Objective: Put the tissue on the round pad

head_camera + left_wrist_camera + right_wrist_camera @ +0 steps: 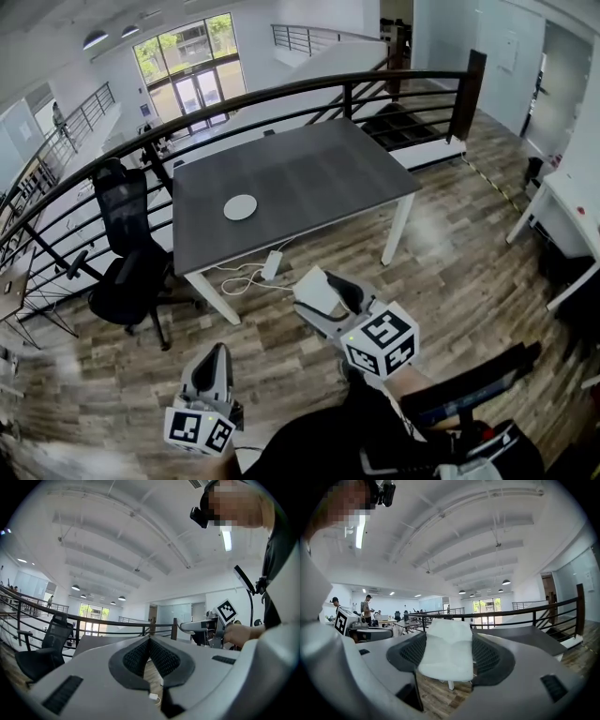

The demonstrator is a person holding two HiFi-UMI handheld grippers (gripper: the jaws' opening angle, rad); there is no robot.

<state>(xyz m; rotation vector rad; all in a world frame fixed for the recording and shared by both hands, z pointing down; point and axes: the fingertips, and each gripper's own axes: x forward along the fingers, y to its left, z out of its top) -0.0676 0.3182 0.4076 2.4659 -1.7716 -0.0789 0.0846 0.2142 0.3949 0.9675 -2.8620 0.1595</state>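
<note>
A white round pad [240,207] lies on the dark grey table [319,173], towards its left half. A folded white tissue [447,651] is pinched between the black pads of my right gripper [449,654], which is shut on it. In the head view that right gripper [323,292] hangs over the wooden floor in front of the table, with the tissue [314,290] at its tip. My left gripper [215,364] is lower left, above the floor. In its own view the left gripper [149,651] has its pads touching, with nothing held.
A black office chair [127,248] stands left of the table. A dark railing [281,94] runs behind the table along a balcony edge. A white power adapter with cable [270,266] lies under the table's front edge. A white desk [577,211] is at the right.
</note>
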